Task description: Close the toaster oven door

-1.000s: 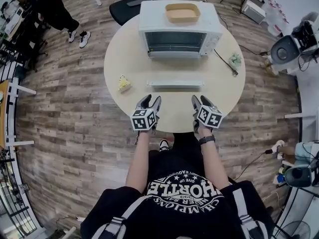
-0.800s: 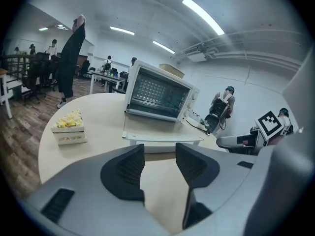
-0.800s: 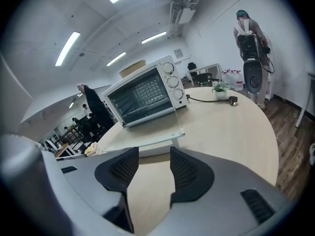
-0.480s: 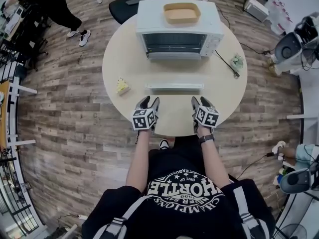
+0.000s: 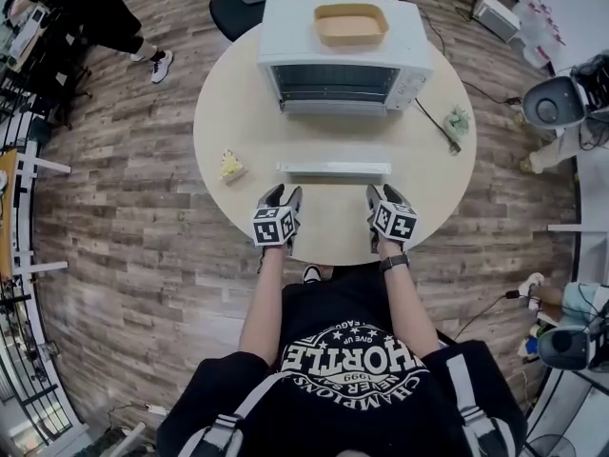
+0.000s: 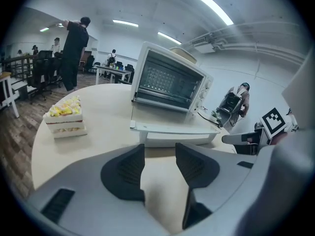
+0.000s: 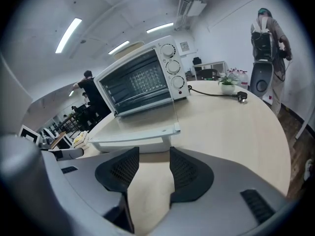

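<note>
The left claw [image 5: 283, 191] and the right claw [image 5: 381, 191] sit side by side over the near edge of the round counter [image 5: 433, 184], well apart from each other. Both are released. In the left gripper view the left claw [image 6: 160, 154] has its jaws parted with only bare counter between them, and in the right gripper view the right claw [image 7: 154, 156] is the same.

Straight ahead of both claws, and close to their tips without touching, lies the toaster oven door [image 5: 333, 168]. It is swung fully down and flat, with its handle edge facing the claws. Its left end is ahead of the left claw, its right end ahead of the right claw. From the left claw the door [image 6: 172, 130] fills the view just beyond the jaws, and from the right claw the door [image 7: 135, 137] does likewise.

Behind the door, farther from the claws, stands the toaster oven [image 5: 338, 60], its cavity open and a tan dish [image 5: 350, 24] on top.

A cake slice [image 5: 231, 166] rests ahead and to the left of the left claw. A small plant [image 5: 456, 118] sits ahead and to the right of the right claw.
</note>
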